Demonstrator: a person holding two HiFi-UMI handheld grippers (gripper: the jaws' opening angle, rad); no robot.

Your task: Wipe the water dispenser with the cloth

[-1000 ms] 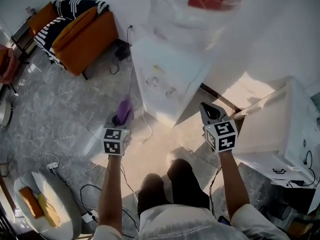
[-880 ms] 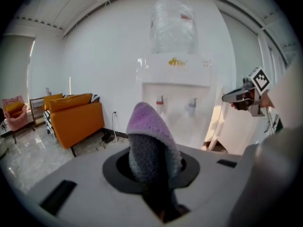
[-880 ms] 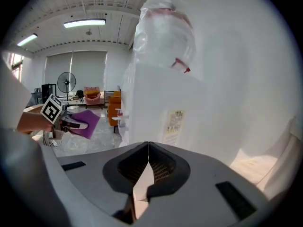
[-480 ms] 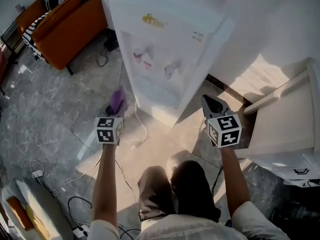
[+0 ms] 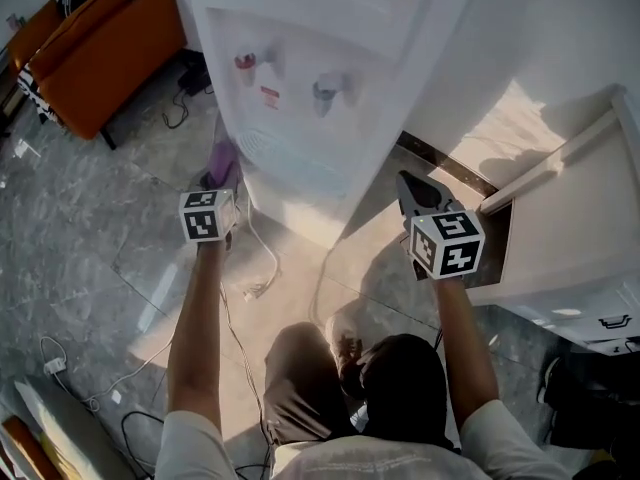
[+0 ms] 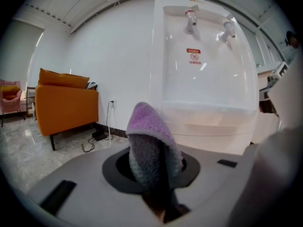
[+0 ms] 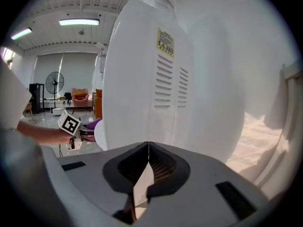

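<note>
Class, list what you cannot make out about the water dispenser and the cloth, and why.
Top of the water dispenser: cut off by the head view's upper edge.
Print on the red label: too small, left gripper view.
Print on the yellow label: too small, right gripper view.
Tips of the left tongs: wrapped in the cloth.

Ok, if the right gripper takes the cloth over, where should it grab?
Probably the free fold of the cloth that sticks out past the left gripper, coming from its right side. The lower end is clamped in those jaws. The right gripper is shut, so open it first.
</note>
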